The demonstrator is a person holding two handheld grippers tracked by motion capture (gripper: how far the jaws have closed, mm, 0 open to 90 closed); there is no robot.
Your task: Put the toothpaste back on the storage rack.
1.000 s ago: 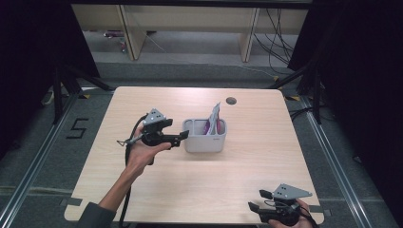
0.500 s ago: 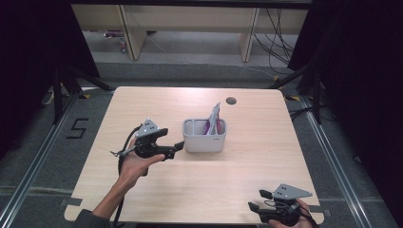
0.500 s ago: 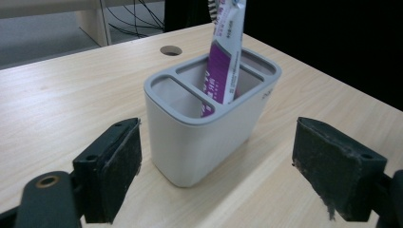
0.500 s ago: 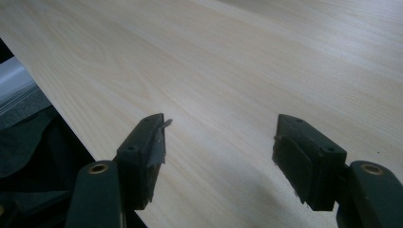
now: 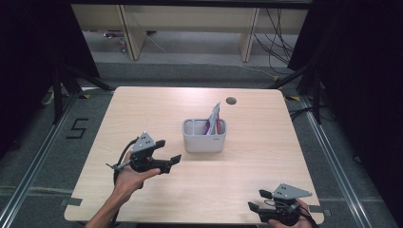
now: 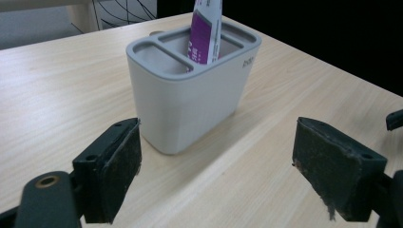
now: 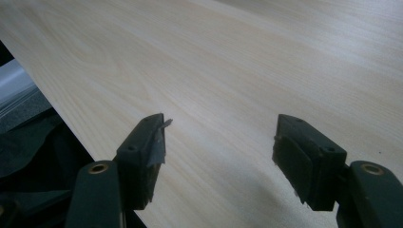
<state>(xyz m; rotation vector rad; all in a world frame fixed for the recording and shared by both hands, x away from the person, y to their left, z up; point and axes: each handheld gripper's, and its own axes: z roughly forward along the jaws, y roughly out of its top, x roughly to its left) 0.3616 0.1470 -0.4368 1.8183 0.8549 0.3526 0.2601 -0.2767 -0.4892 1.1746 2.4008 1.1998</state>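
Grey holder (image 5: 204, 137) near table (image 5: 142, 109) centre, purple-white tube (image 5: 212, 119) inside; left gripper (image 5: 167, 151) towards left edge, jaws apart; right gripper (image 5: 259, 200) at near-right corner.

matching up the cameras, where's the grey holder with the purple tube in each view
High view: grey holder at table centre, right of the left hand-held gripper.
Left gripper view: the holder stands upper centre, just beyond the open jaws, nearer the left one.
Right gripper view: bare table beyond open jaws; not in it.
Shared landmark: the purple tube upright in the holder.
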